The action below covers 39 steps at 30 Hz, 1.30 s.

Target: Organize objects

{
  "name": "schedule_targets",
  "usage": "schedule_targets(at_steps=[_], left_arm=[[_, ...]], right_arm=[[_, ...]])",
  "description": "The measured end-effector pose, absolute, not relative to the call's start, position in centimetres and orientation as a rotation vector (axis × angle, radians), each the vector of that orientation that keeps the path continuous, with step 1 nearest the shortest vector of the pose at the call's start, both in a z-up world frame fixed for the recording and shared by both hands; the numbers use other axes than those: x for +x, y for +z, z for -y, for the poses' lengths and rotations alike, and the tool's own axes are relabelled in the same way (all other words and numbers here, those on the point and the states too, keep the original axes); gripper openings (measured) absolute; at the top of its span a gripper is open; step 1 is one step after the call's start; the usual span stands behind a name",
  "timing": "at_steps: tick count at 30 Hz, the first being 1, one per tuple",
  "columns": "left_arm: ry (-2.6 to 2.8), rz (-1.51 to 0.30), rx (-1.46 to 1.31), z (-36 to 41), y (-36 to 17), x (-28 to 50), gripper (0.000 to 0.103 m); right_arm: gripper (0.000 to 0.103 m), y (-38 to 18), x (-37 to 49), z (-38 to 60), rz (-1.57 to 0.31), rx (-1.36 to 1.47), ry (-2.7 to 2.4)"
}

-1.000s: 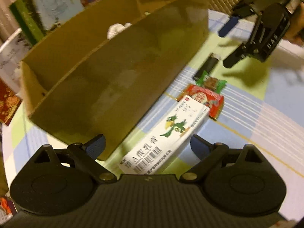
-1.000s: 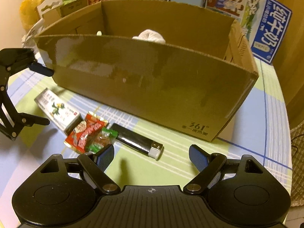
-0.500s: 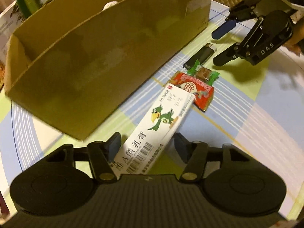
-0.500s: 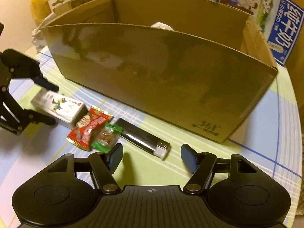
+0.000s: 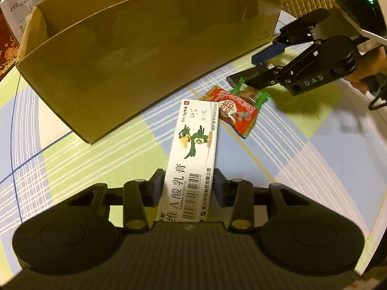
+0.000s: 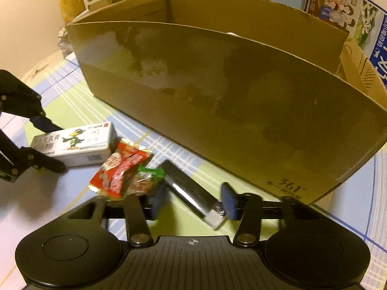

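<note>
A white ointment box with a green bird [image 5: 193, 152] lies on the tablecloth; my left gripper [image 5: 187, 183] is shut on its near end. It also shows in the right wrist view [image 6: 77, 145]. A red snack packet [image 6: 121, 171] and a green candy [image 6: 147, 178] lie beside it. A black lighter with a silver end [image 6: 193, 195] lies between the fingers of my right gripper [image 6: 192, 200], whose jaws stand apart around it, one pad touching the silver end. The big cardboard box [image 6: 217, 91] stands just behind.
Cartons and printed boxes [image 6: 350, 12] stand behind the cardboard box. A yellow bag [image 6: 72, 2] sits at the back left. The checked tablecloth [image 5: 302, 169] runs to the right of the objects. The red packet [image 5: 234, 113] touches the ointment box end.
My left gripper moved forward and closed on the ointment box. My right gripper moved down and forward over the lighter and narrowed around it.
</note>
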<state>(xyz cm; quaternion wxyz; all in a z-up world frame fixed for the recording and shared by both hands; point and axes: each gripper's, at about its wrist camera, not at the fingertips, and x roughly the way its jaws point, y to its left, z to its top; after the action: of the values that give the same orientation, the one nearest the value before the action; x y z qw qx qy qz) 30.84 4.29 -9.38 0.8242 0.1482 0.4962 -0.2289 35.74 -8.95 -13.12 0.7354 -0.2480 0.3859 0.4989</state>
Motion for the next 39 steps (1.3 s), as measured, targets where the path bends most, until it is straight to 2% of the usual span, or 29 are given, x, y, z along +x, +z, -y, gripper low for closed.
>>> schedule_targets(at_steps=[2,5,14,20,29,39], left_arm=[[-0.474,-1.057,0.31,-3.7,-9.4,30.6,0.035],[-0.448,-1.061,0.303,-3.1,-9.5,30.0,0.034],[-0.398,-1.063,0.313,-1.8,-9.0,25.7,0.033],[-0.378,-1.029,0.289,-1.5,-9.2,24.0,0.034],[-0.38,-0.988,0.243,-1.5,-8.9,24.9,0.034],[-0.385,-1.004,0.239,-1.1,-9.5,26.0,0.034]], right_arm=[[0.022,-12.8,35.3,9.0,-0.871,-0.549,1.084],[0.02,-12.5,34.4,9.4,-0.925,-0.535,1.044],[0.02,-11.5,30.8,11.5,-1.086,-0.46,0.913],[0.02,-11.4,28.1,12.2,-1.051,-0.481,0.925],[0.029,-12.4,28.2,11.1,-1.001,-0.489,0.956],[0.029,-12.4,27.8,10.6,-0.982,-0.524,0.956]])
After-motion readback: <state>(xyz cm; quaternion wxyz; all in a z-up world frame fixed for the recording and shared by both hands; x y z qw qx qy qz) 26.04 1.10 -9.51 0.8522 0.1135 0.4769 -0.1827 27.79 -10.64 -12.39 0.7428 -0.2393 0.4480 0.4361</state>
